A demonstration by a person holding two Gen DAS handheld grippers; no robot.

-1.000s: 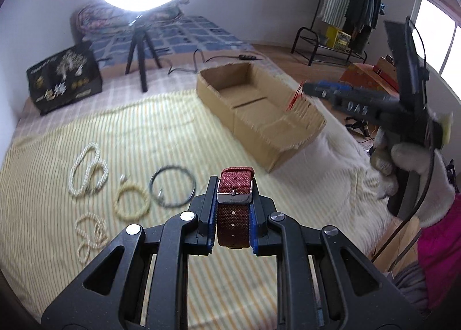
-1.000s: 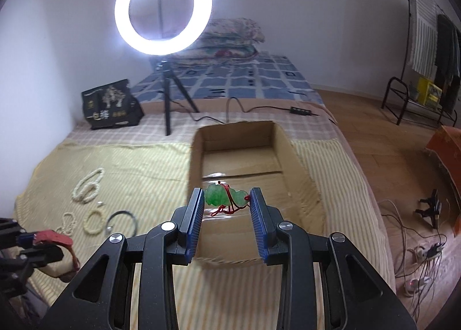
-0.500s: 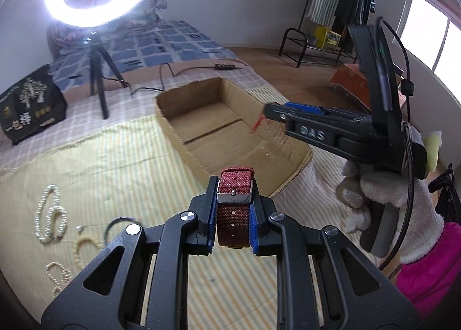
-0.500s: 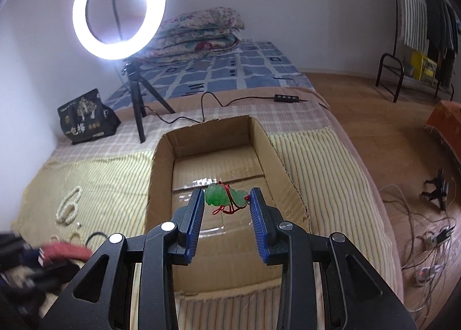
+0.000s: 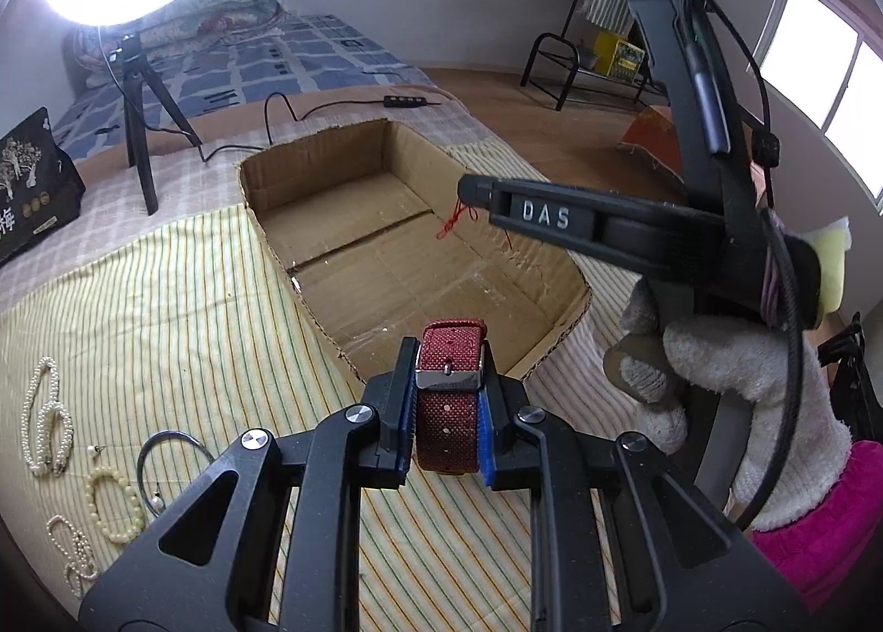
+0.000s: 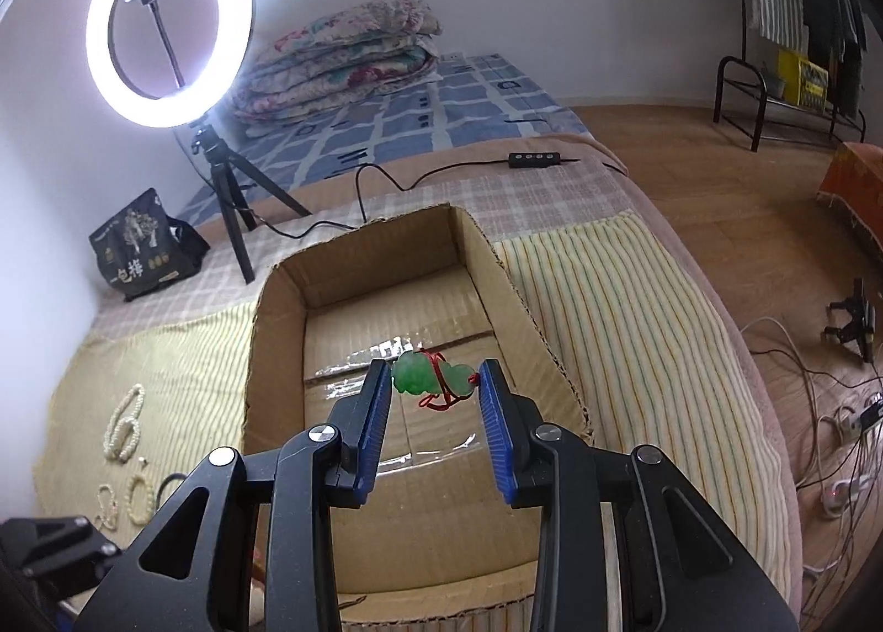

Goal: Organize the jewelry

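Red strap between left tongs

Both grippers, the left gripper and the right gripper, are built of black angular arms, fixed with round silver screws and faced with ribbed blue pads; "DAS" is moulded in white on the right one, a black cable is looped behind it, and a white knit glove and magenta sleeve are worn

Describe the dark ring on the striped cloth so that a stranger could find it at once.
Start at the cardboard box and look left across the striped cloth to the jewelry cluster near its edge. The dark ring lies closest to the box, the only dark, smooth hoop beside pale beaded strands.
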